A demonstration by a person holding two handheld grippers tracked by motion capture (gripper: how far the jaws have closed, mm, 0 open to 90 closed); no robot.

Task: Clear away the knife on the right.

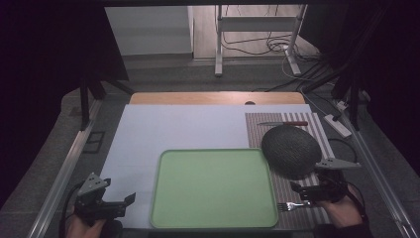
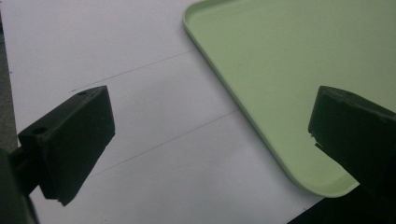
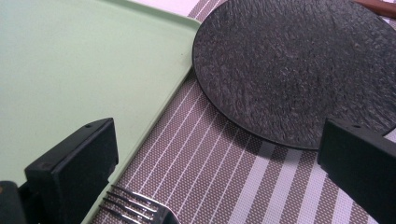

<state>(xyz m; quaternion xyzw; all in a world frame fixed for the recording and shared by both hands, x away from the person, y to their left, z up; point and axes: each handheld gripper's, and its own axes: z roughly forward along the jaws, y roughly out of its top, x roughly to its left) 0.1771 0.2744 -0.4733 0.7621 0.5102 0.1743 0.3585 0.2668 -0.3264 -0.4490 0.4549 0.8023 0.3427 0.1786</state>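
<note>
Right claw (image 1: 303,194) spread wide, jaws well apart and gripping nothing, hovering low over the striped placemat (image 1: 297,198) at the near right of the bench. Fork (image 1: 292,205) lying flat on that mat just below and slightly to the left of the claw, tines pointing toward the green tray (image 1: 213,188), long axis running roughly left to right across the bench, handle end tucked under the claw itself. In the right gripper view, tines (image 3: 135,210) sitting between the jaws but close to the left one, almost touching the tray rim (image 3: 154,116); handle hidden below the frame edge. Black textured plate (image 1: 291,149) resting on the mat just beyond the claw, overlapping the tray's right edge a little; a red-handled knife (image 1: 283,123) farther back, well apart. Left claw (image 1: 119,202) likewise released and empty, off the tray's near left corner over the white sheet (image 1: 143,144), tray between it and the fork. Right hand (image 1: 341,210) clearly the nearer one; likely next move a small drop and closing across the fork's narrow width, jaws set square to its long axis.
</note>
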